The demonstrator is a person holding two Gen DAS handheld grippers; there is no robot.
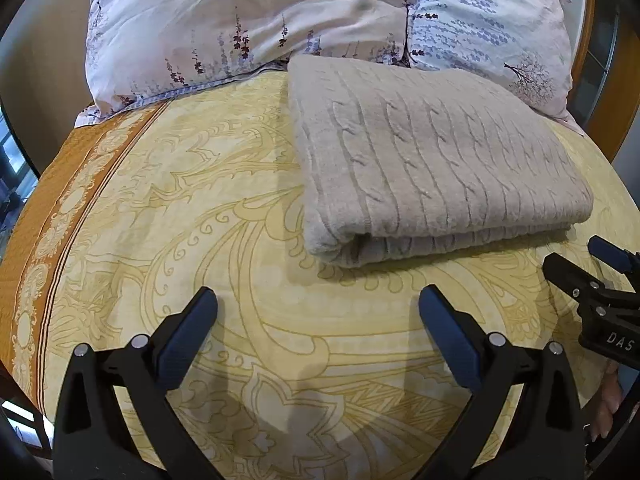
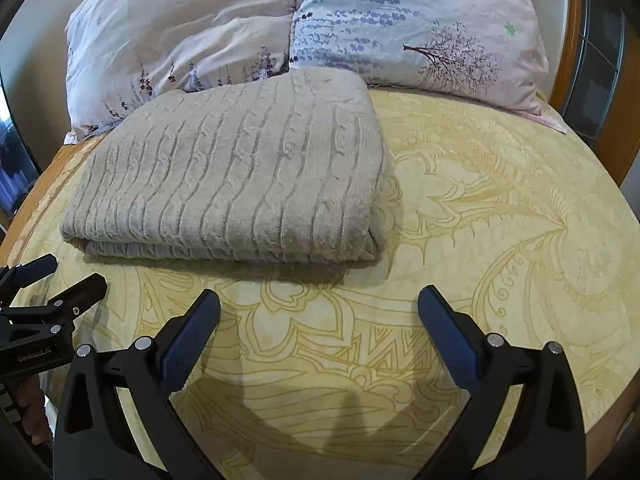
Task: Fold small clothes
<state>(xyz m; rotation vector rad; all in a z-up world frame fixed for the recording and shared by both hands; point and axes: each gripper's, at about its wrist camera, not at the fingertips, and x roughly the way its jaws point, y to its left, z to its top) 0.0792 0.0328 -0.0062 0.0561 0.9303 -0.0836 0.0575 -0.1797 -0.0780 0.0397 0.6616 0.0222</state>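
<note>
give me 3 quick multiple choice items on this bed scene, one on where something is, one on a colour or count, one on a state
1. Where does the folded grey knit lie?
A. on the yellow bedspread, in front of the pillows
B. on top of the pillows
C. between the left gripper's fingers

2. How many pillows are at the head of the bed?
A. one
B. two
C. four

3. How do the right gripper's jaws stand?
A. shut on the knit
B. shut on nothing
C. wide open with nothing between them

Answers:
1 A: the knit rests on the yellow bedspread, its far edge near the pillows.
2 B: a pink floral pillow and a blue floral pillow lie side by side.
3 C: the right gripper shows only bedspread between its fingers.
</note>
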